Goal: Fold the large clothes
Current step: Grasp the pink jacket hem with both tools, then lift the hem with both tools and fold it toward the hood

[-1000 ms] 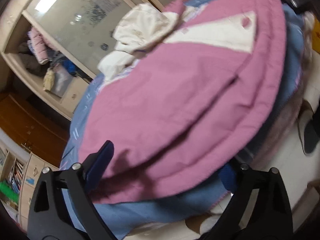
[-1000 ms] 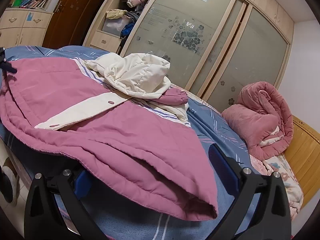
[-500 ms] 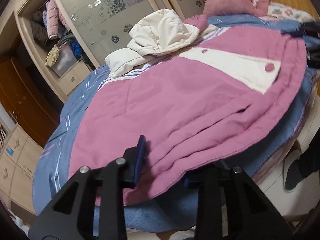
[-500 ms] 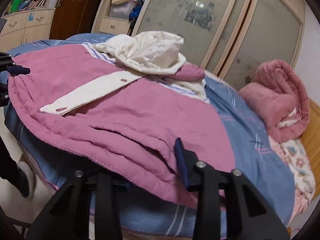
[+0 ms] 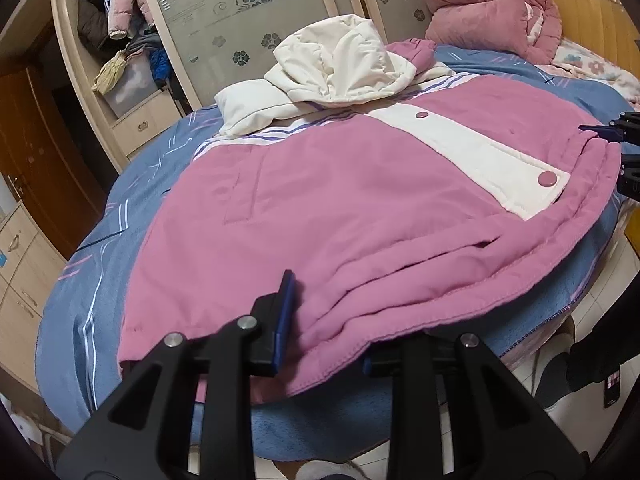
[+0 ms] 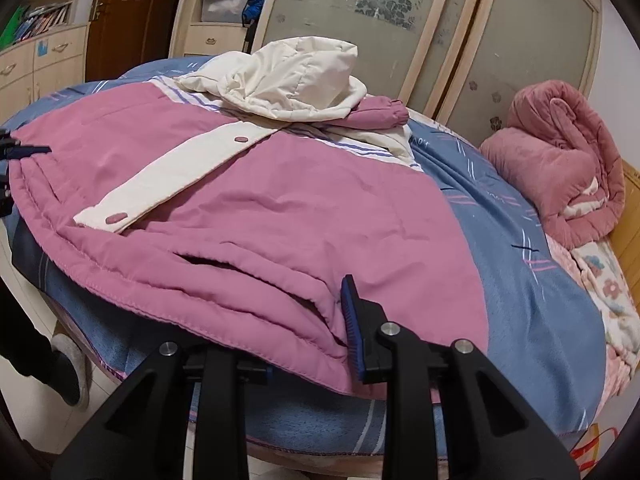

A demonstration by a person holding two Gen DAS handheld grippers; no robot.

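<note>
- Both grippers, gaping a second ago, are closing on the hem of the pink padded jacket (image 5: 340, 208): left gripper (image 5: 320, 344), right gripper (image 6: 308, 344).
- Jacket lies flat on the blue bedspread (image 6: 532, 280), cream hood (image 5: 340, 64) far side.
- Likely ready to lift the hem and fold.

text: none legible | labels: none | numbers: none

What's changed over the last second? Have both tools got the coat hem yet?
Yes. Both tools went from wide open to clamped on the hem: the left tool near one corner, the right tool near the other, jaws closing the last bit. The left view has also rolled level. The pink coat lies flat on the bed, white hood and rolled blanket unmoved.
</note>
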